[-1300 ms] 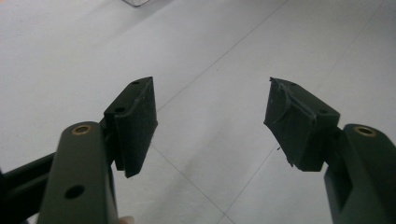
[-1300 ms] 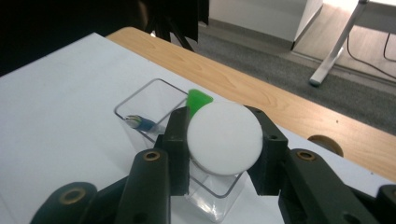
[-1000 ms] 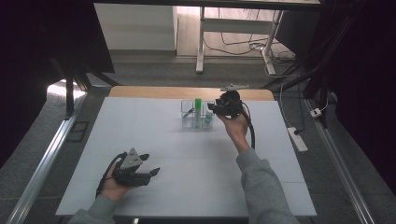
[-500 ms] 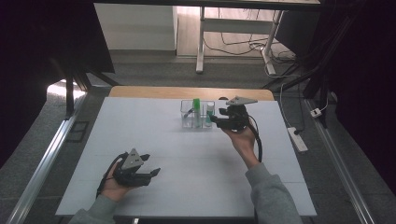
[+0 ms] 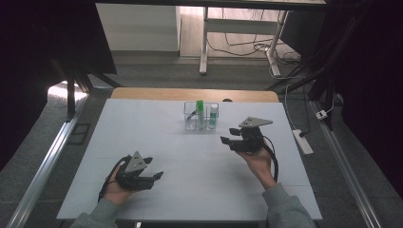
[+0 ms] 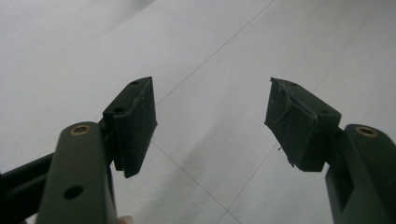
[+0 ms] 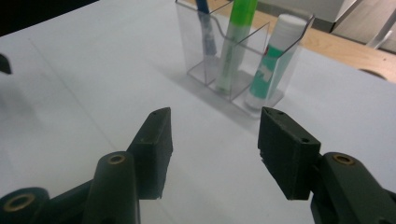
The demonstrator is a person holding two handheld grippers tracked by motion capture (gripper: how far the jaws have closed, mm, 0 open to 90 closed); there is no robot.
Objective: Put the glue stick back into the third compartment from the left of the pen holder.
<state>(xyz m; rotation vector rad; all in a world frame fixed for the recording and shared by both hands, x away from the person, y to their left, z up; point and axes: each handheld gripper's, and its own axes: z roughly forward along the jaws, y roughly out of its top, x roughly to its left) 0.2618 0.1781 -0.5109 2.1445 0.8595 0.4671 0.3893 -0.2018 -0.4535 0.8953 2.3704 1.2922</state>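
Observation:
A clear plastic organiser (image 5: 200,122) (image 7: 273,35) stands at the far middle of the white table (image 5: 157,142). In its compartments stand a blue-capped pen (image 7: 207,32), a green marker (image 5: 200,114) (image 7: 235,39) and a white-capped glue stick (image 5: 214,116) (image 7: 271,63). My right gripper (image 5: 228,136) (image 7: 212,142) is open and empty, a short way right of and nearer than the organiser, pointing left toward it. At the near left my left gripper (image 5: 156,176) (image 6: 210,123) rests open and empty over bare tabletop.
A wooden strip (image 5: 190,94) runs along the table's far edge. A white power strip (image 5: 302,141) lies on the floor to the right. A metal rail (image 5: 45,164) runs along the left. A desk frame and cables (image 5: 237,42) stand beyond the table.
My right gripper has drawn back from the organiser toward the near right and now hangs lower over the table. The left gripper has stayed put.

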